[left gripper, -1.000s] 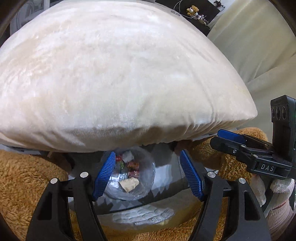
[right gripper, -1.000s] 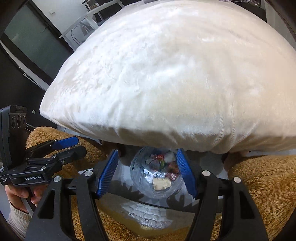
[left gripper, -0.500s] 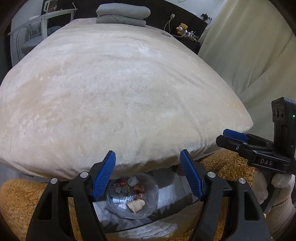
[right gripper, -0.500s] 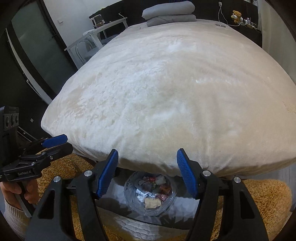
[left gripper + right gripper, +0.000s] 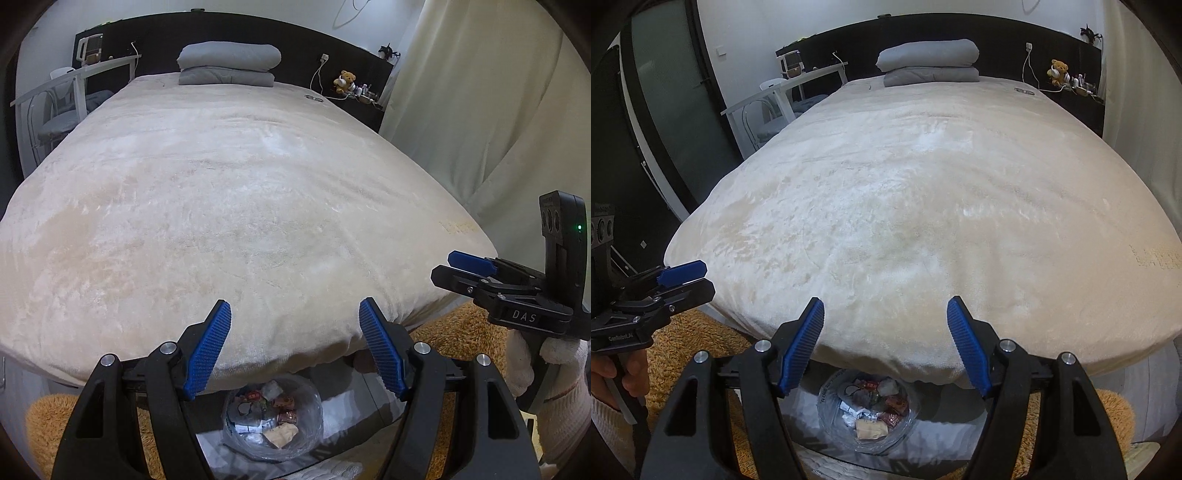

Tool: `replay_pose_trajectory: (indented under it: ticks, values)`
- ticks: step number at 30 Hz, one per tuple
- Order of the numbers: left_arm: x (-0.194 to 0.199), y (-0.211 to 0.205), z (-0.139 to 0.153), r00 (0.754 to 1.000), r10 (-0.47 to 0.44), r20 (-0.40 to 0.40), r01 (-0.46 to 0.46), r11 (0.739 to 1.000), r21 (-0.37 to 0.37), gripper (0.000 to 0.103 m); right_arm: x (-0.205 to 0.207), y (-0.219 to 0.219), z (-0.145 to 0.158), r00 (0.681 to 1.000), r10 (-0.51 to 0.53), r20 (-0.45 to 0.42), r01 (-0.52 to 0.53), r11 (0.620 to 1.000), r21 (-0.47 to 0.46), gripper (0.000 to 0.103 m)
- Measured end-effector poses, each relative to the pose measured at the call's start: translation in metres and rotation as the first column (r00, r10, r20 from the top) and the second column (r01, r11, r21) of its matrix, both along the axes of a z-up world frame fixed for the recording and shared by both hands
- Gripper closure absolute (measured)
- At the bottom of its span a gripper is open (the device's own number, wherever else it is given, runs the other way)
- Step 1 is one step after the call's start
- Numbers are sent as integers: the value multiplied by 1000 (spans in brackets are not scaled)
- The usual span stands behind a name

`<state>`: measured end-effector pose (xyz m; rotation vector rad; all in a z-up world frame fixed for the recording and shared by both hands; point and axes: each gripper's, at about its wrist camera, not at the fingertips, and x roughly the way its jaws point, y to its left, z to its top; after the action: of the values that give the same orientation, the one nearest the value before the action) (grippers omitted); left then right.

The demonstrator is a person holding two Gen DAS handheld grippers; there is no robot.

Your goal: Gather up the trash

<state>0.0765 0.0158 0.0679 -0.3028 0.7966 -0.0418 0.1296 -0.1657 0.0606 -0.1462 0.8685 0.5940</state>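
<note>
Both grippers, left (image 5: 294,347) & right (image 5: 885,345), jaws apart & empty (right's just widening), above foot of bed (image 5: 236,206), w/ trash bag (image 5: 274,421) below, roughly centred under both.

Trash bag (image 5: 273,421) sits below the bed's (image 5: 240,206) foot (pillows (image 5: 227,64) far end).

Clear plastic trash bag (image 5: 273,421) on the floor, close against the foot of the bed (image 5: 229,206), at 6 o'clock in both wrist views. Mouth open and facing up, thin walls crumpled and glossy. Holds a heap of trash (image 5: 871,410): red and brown snack wrappers toward 1 o'clock, crumpled white paper at 9 o'clock, a tan scrap at 6 o'clock.
</note>
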Motion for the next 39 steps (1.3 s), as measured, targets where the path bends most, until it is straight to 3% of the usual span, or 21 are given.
replay_pose_trajectory:
  ticks: [3, 4, 6, 11, 13, 14, 15, 39]
  values:
    - [-2, -1, 6, 1000, -4, 22, 4, 1000, 15, 32, -2, 0, 5, 1000, 5, 20, -5, 1000, -2, 34]
    - [-2, -2, 8, 1000, -6, 27, 6, 1000, 19, 31, -2, 0, 6, 1000, 7, 26, -7, 1000, -5, 28]
    - [-4, -4, 11, 999, -11, 41, 10, 999, 33, 20, -3, 0, 7, 999, 9, 38, -9, 1000, -6, 22]
    - [-7, -10, 19, 996, -27, 84, 20, 996, 82, 19, -6, 1, 11, 998, 17, 63, -17, 1000, -4, 22]
    - [-9, -11, 23, 994, -18, 107, 8, 995, 95, 5, -6, 1, 12, 997, 20, 70, -20, 1000, 1, 21]
    - [-10, -11, 24, 992, -14, 123, 1, 995, 98, 6, -6, 1, 13, 997, 20, 74, -20, 1000, 3, 17]
    - [-11, -11, 26, 991, -13, 132, -1, 995, 101, 6, -7, 0, 13, 997, 20, 77, -21, 1000, 7, 5]
    - [-13, -8, 28, 991, 4, 133, -21, 993, 119, 6, -12, -12, 26, 993, 12, 117, -16, 999, 34, 4]
